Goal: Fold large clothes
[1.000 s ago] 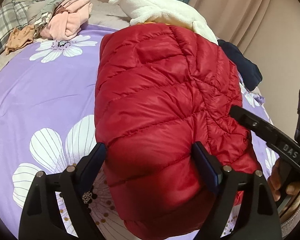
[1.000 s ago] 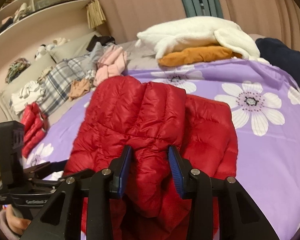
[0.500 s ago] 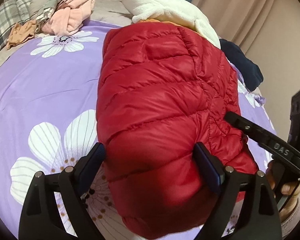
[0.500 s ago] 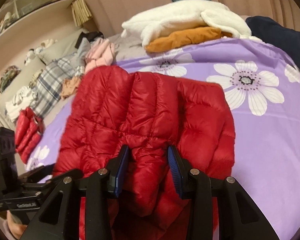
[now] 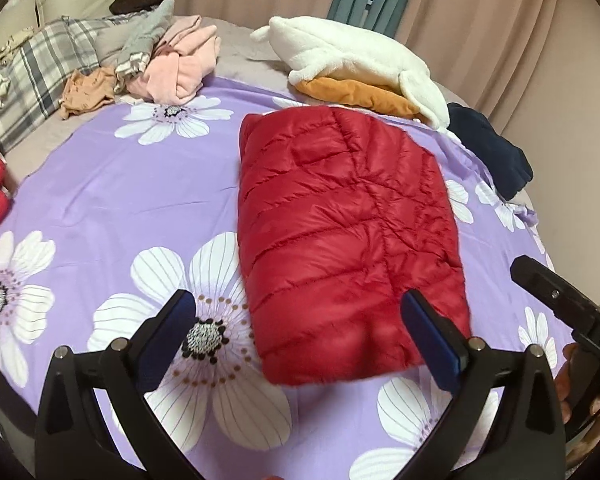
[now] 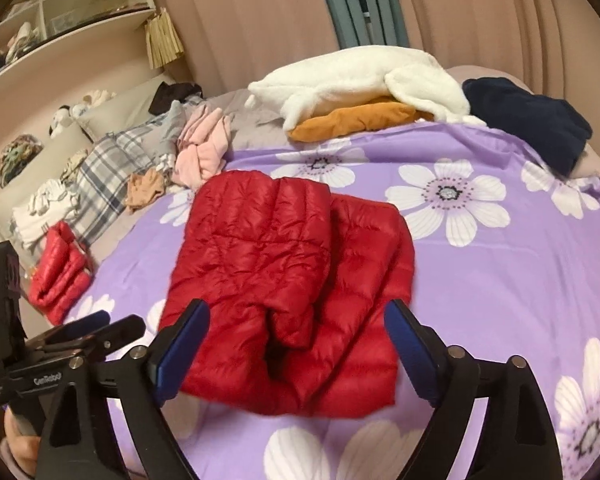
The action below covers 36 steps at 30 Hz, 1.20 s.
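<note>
A red quilted down jacket (image 5: 348,232) lies folded into a rectangle on the purple flowered sheet (image 5: 132,200). It also shows in the right wrist view (image 6: 292,288), with a folded sleeve on top. My left gripper (image 5: 304,336) is open and empty, above the jacket's near edge. My right gripper (image 6: 296,352) is open and empty, just in front of the jacket's near edge. The right gripper's body shows at the right of the left wrist view (image 5: 560,304); the left gripper's body shows at the lower left of the right wrist view (image 6: 60,352).
A white fleece on an orange garment (image 5: 364,68) and a navy garment (image 5: 496,156) lie at the far right of the bed. Pink clothes (image 5: 180,64), a plaid pillow (image 5: 40,64) and another red jacket (image 6: 60,268) lie at the left. Curtains hang behind.
Both grippers have let go of the red jacket and pulled back and up. The right gripper's jaws have opened wide. The jacket now lies flat and folded on the sheet.
</note>
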Motion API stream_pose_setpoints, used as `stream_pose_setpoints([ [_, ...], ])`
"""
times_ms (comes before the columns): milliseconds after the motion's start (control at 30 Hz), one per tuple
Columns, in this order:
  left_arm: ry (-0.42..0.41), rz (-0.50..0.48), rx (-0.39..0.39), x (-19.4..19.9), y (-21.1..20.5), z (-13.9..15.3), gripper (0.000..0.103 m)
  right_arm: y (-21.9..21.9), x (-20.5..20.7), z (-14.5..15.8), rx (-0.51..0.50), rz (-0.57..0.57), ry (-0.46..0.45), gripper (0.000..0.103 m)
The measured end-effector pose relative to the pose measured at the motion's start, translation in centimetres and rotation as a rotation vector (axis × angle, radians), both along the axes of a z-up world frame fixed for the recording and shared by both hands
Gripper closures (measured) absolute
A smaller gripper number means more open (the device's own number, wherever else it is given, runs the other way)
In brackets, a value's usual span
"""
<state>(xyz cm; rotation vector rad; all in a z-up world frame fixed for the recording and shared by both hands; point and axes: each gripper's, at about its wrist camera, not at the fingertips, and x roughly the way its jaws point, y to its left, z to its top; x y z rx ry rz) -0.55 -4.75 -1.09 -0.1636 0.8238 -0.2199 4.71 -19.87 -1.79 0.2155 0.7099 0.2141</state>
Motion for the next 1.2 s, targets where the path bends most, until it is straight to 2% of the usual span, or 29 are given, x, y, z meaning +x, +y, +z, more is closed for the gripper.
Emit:
stream_pose_setpoints([
  [100, -0.01, -0.007, -0.004, -1.3, 0.0, 1.0, 0.0, 0.1, -0.8, 0.4, -0.004, -0.009, 0.01, 0.01],
  [167, -0.017, -0.008, -0.005, -2.2, -0.1, 1.6, 0.0, 0.1, -1.3, 0.6, -0.013, -0.016, 0.024, 0.001],
  [400, -0.023, -0.016, -0.014, -4.7, 0.2, 4.2, 0.0, 0.3, -3.4, 1.7, -0.055, -0.046, 0.041, 0.001],
  [500, -0.041, -0.007, 0.018, -5.9, 0.1, 5.5, 0.0, 0.7, -4.2, 2.3, -0.092, -0.062, 0.042, 0.001],
  [633, -0.075, 0.008, 0.087, -7.3, -0.3, 7.0, 0.0, 1.0, -4.9, 2.9, -0.091, -0.056, 0.05, 0.001],
  [900, -0.062, 0.031, 0.137, -8.1, -0.7, 6.9, 0.0, 2.1, -5.8, 3.3, -0.11, -0.026, 0.047, 0.001],
  [1200, -0.055, 0.022, 0.123, -8.0, -0.7, 6.9, 0.0, 2.1, -5.9, 3.3, -0.12, -0.033, 0.047, 0.001],
])
